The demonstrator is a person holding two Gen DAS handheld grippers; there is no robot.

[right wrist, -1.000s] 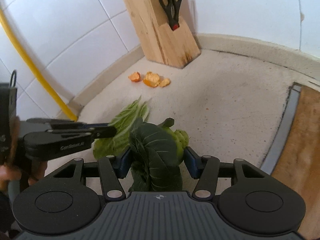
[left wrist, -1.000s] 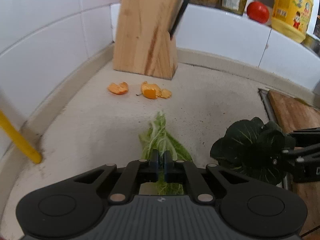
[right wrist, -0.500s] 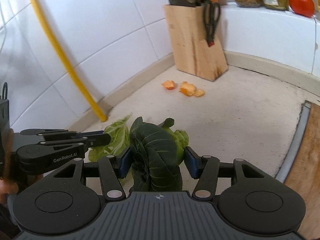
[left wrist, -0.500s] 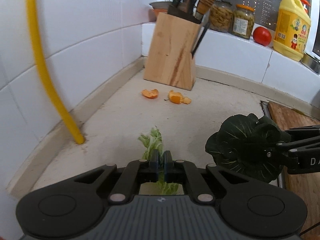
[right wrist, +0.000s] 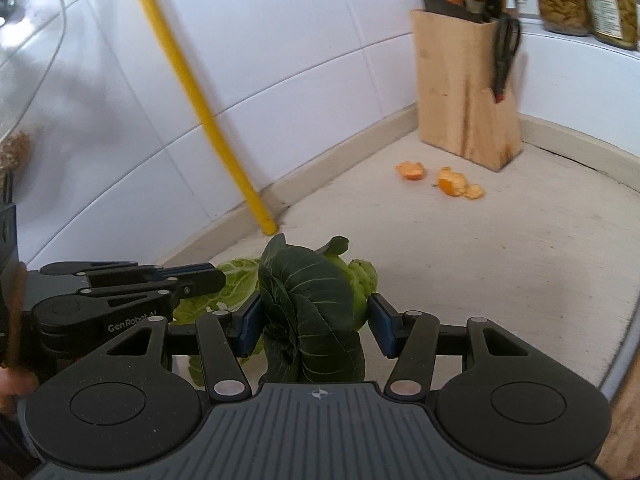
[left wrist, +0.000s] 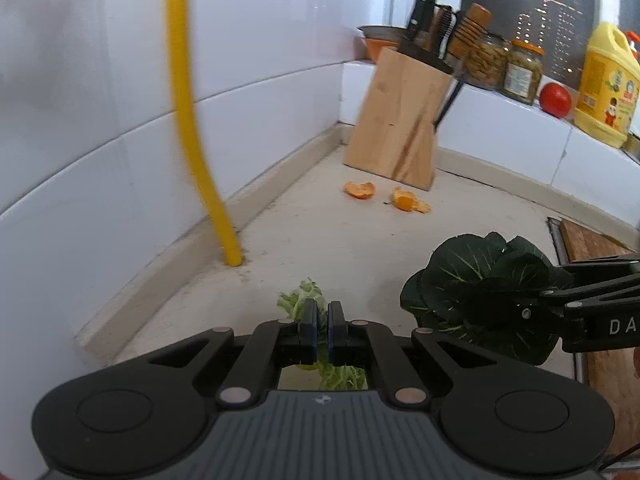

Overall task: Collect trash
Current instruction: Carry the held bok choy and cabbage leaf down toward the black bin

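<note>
We have two pieces of trash in hand and at least two more to go. Our left claw (left wrist: pixel 322 316) is pinched shut on a pale cabbage leaf (left wrist: pixel 300 300), which hangs between its pads clear of the tabletop (left wrist: pixel 340 248). Our right claw (right wrist: pixel 314 320) stands at a middling width, clamped on a dark leafy bunch (right wrist: pixel 308 304) that fills the gap between its pads; in the left view that bunch (left wrist: pixel 476 284) is carried just to the right of the cabbage leaf, also off the surface. Left behind are two orange peels (left wrist: pixel 360 191) (left wrist: pixel 408 202), lying on the tabletop close in front of the knife block (left wrist: pixel 396 120) in the far corner, well apart from both claws. We see no bin or bag in either view, so we judge the drop-off is still ahead, then a return for the peels. As for containers, the knife block holds knives and scissors (right wrist: pixel 506 56), and two jars (left wrist: pixel 522 72) with pale contents we cannot identify sit on the ledge, next to a tomato (left wrist: pixel 555 100) and a yellow jug (left wrist: pixel 606 84); none of these looks like trash.
</note>
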